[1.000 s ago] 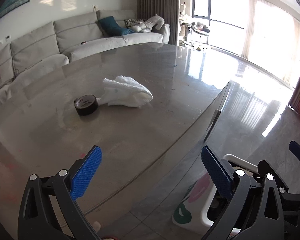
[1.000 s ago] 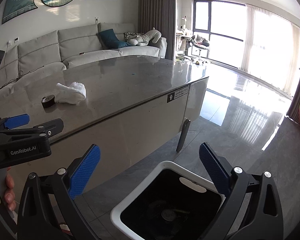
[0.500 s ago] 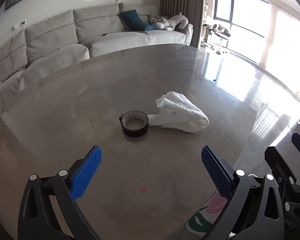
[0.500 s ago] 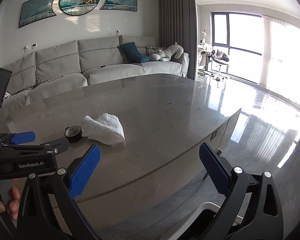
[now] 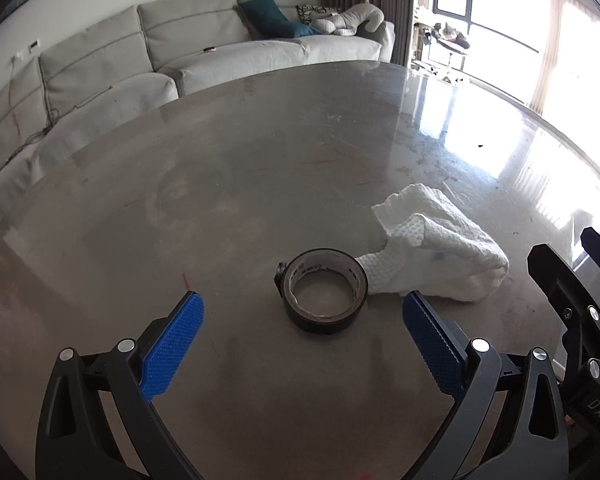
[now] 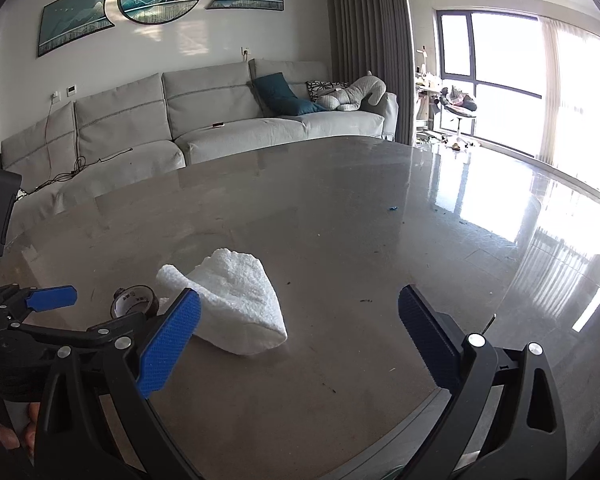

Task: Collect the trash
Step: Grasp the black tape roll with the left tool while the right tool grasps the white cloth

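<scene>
While both grippers gape wide, empty: crumpled paper towel (image 6: 236, 300) beside tape roll (image 5: 324, 290) on table (image 5: 220, 184).
Light, soft, compressible; best pinched across the bulky middle fold with right gripper (image 6: 299, 320), left gripper (image 5: 303, 322) idle.

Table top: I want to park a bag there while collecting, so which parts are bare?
The table is bare across its far half toward the sofa and on its left side. It is crowded only near the front, where the tape roll touches the crumpled paper towel, just ahead of both open grippers.
</scene>
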